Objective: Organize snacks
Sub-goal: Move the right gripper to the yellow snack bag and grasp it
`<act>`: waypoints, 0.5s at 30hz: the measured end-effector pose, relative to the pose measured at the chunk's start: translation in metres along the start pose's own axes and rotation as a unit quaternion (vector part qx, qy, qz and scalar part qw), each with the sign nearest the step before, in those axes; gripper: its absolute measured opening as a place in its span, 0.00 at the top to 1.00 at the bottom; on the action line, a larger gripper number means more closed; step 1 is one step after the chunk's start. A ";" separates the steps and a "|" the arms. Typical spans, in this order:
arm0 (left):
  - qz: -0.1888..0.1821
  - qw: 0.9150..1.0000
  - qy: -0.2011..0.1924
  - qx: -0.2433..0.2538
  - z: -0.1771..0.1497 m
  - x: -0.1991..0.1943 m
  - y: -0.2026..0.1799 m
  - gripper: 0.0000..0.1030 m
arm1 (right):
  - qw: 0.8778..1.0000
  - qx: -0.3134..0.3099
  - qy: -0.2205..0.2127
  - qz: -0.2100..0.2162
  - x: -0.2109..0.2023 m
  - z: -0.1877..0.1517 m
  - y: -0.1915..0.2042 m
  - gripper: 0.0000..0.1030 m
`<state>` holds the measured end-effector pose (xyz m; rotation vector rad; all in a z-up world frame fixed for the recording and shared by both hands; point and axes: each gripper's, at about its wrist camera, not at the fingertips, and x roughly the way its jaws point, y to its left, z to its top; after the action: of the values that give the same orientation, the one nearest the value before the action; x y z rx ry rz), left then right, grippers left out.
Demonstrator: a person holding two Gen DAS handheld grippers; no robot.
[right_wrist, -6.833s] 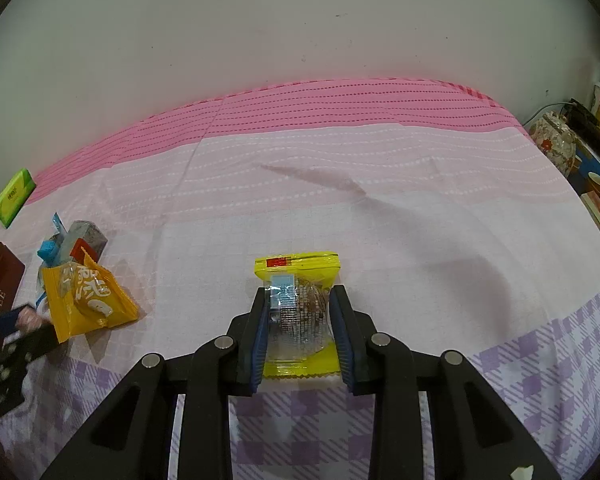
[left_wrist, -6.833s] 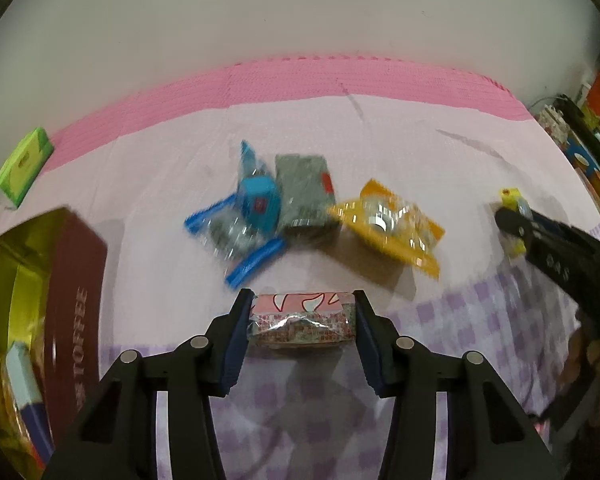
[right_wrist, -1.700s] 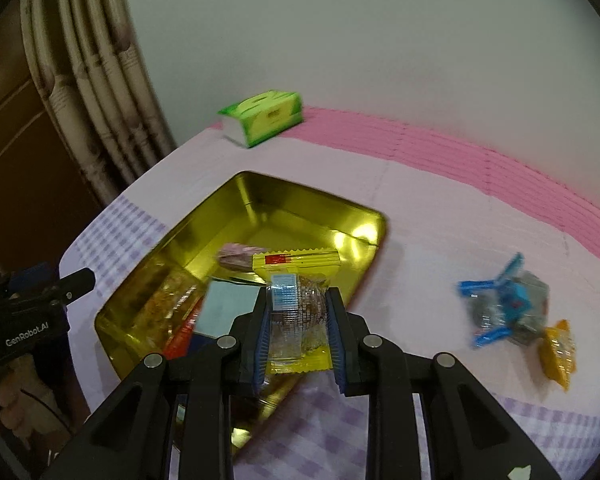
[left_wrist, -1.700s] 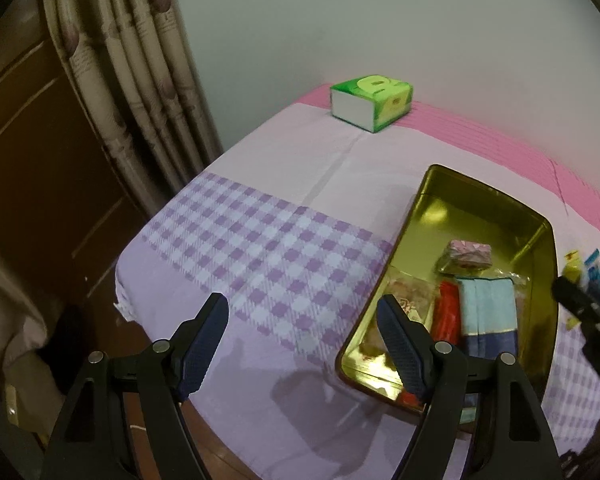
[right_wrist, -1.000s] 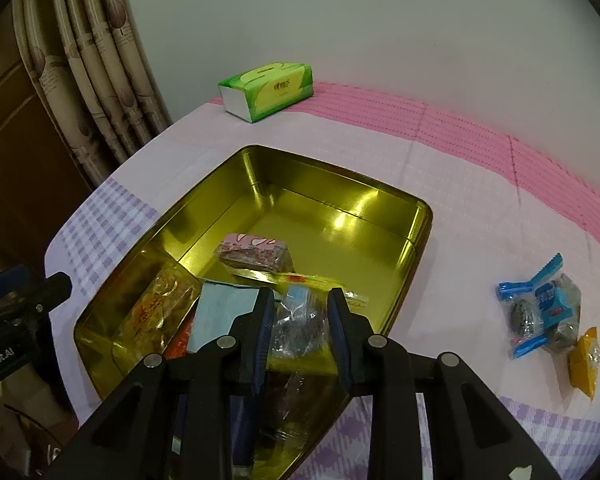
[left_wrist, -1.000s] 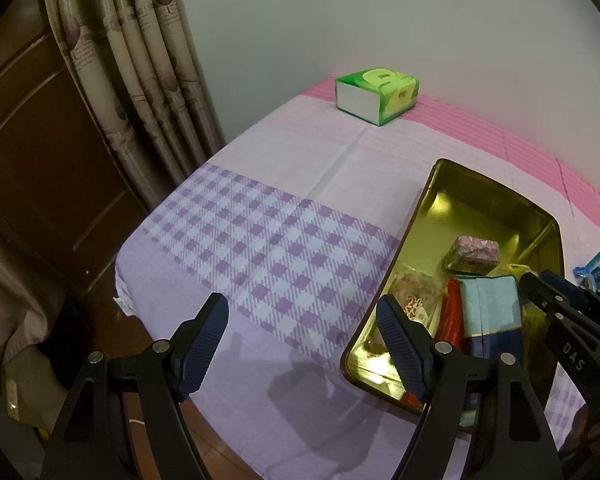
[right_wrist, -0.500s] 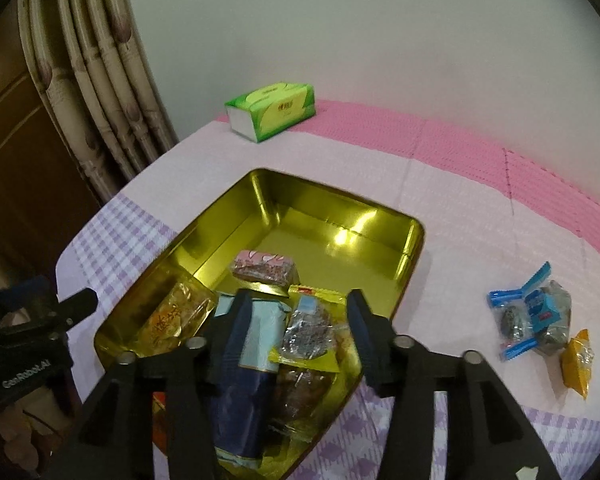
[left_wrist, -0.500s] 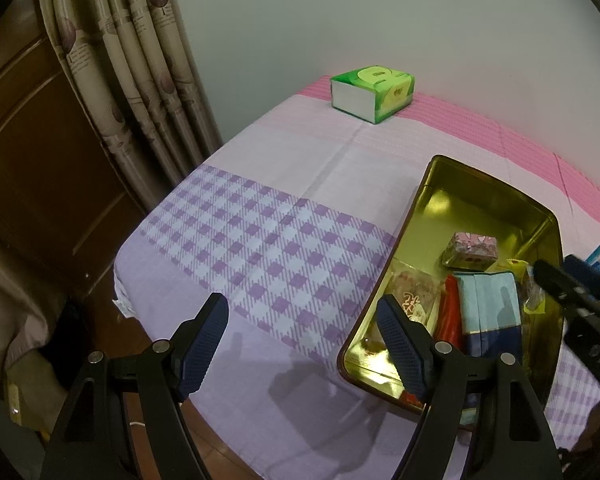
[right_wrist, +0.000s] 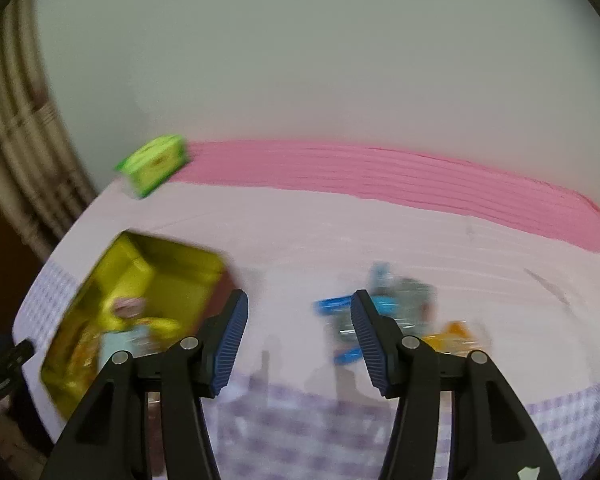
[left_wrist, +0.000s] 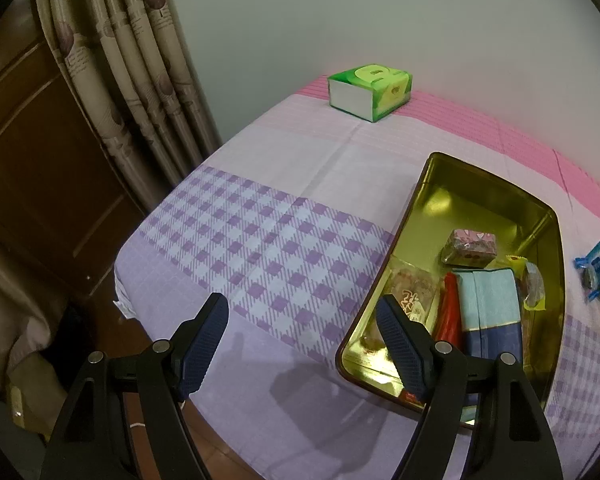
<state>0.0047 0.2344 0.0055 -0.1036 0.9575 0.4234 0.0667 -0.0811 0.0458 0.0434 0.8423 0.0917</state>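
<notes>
Snacks sit in your gold tin (left_wrist: 432, 208): a pink-wrapped pack (left_wrist: 469, 246), a pale packet (left_wrist: 414, 292), a red one (left_wrist: 449, 309), a blue box (left_wrist: 489, 303) and a yellow-edged pack (left_wrist: 532, 282), five in all. Right of it, blue-wrapped sweets (right_wrist: 380, 304) and an orange pack (right_wrist: 454, 334) lie blurred on the pink-and-purple checked cloth (left_wrist: 260, 248). One green tissue box (left_wrist: 370, 90) stands by the wall; curtains (left_wrist: 132, 60) hang at left. Your left gripper (left_wrist: 302, 334) is spread wide and empty; your right gripper (right_wrist: 298, 334) is opening, nothing between its jaws.
</notes>
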 end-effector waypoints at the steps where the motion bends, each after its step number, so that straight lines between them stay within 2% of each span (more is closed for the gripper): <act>1: 0.000 1.000 0.000 0.001 0.000 0.000 0.000 0.25 | 1.000 0.007 0.002 -0.008 0.001 0.002 -0.012 0.49; 4: 0.000 1.000 0.000 0.002 -0.001 0.000 -0.001 0.25 | 1.000 0.016 0.010 -0.018 0.001 0.003 -0.044 0.49; 8: -0.001 1.000 0.002 0.005 -0.001 0.000 -0.001 0.25 | 0.999 -0.004 0.017 -0.033 -0.005 -0.008 -0.070 0.37; 15: -0.002 1.000 0.005 0.016 -0.003 0.001 -0.003 0.25 | 0.998 -0.038 0.038 -0.037 -0.001 -0.041 -0.085 0.36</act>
<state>0.0046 0.2310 0.0027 -0.0780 0.9736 0.4041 0.0405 -0.1661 0.0131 -0.0622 0.9153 0.0565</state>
